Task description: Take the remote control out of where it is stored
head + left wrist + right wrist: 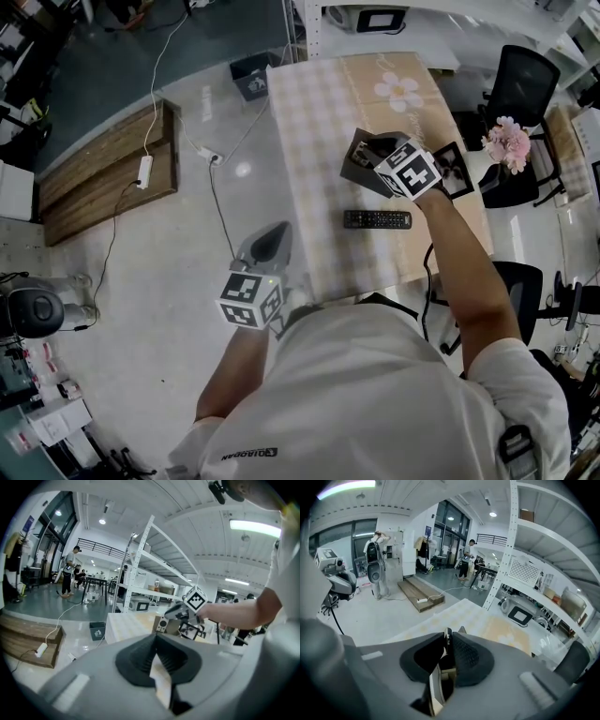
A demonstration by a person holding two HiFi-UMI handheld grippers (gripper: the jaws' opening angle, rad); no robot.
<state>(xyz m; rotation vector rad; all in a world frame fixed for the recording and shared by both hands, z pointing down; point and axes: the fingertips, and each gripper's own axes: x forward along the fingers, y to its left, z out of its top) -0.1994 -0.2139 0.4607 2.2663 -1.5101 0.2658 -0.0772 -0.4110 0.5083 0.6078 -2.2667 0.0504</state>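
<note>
A black remote control point(376, 219) lies flat on the checked tablecloth of the table point(314, 122), near its front edge. Just behind it stands a dark grey storage box point(356, 167). My right gripper point(367, 150) reaches over that box, and in the right gripper view its jaws point(446, 641) are pressed on a thin wall of the box point(439, 686), dark outside and brown inside. My left gripper point(265, 242) hangs off the table's left edge over the floor, jaws together with nothing in them point(157, 641). From there the right gripper point(180, 612) shows at the box point(164, 625).
A black photo frame point(457, 171) stands to the right of the box, with pink flowers point(507, 142) and a black chair point(520, 80) beyond the table's right edge. A bin point(251, 75) sits at the table's far left corner. Cables and a wooden platform point(103, 178) lie on the floor.
</note>
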